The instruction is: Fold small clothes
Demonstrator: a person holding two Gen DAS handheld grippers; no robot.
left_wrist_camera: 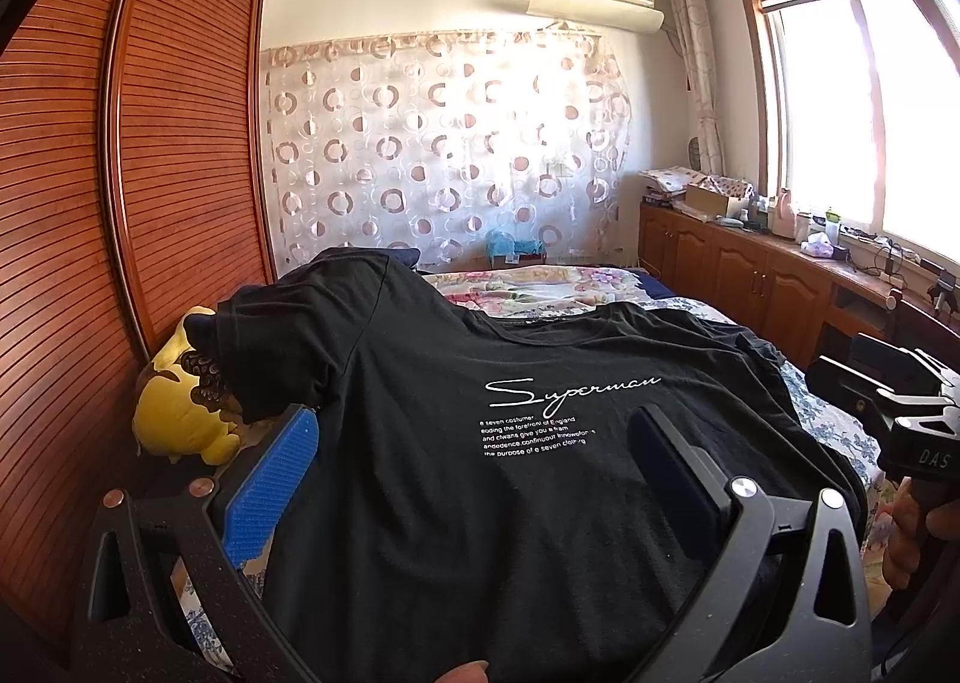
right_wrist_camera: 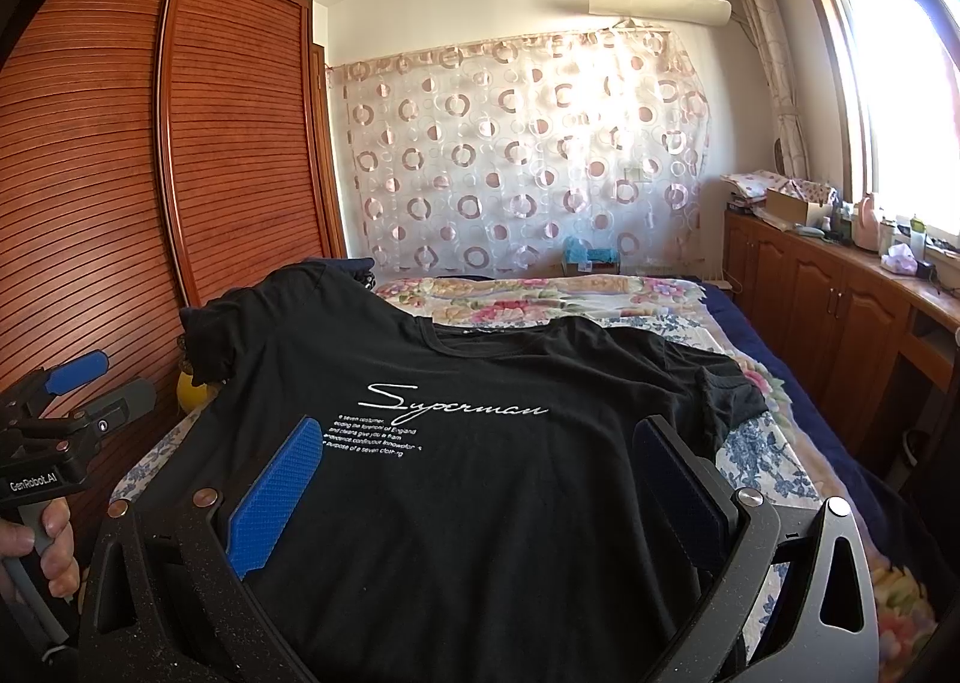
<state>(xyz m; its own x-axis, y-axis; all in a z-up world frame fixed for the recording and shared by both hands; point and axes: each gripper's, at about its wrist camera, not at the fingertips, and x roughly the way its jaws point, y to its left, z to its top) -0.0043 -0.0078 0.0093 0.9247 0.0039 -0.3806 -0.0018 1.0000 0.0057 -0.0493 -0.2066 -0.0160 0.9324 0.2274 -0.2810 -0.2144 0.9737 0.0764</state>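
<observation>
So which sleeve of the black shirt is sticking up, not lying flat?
The left sleeve, beside the yellow plush toy near the wardrobe. It bunches upward, while the right sleeve lies flat on the flowered bedding.

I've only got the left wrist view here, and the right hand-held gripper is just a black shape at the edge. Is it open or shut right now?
Observer: Open. In the right wrist view the right hand-held gripper has its two fingers spread wide over the black T-shirt, with no cloth pinched between them.
Operator: And the shirt's sleeve on that side, is it laid out flat?
Observer: No. That sleeve lies bunched up on the floral bedding, not spread flat.
</observation>
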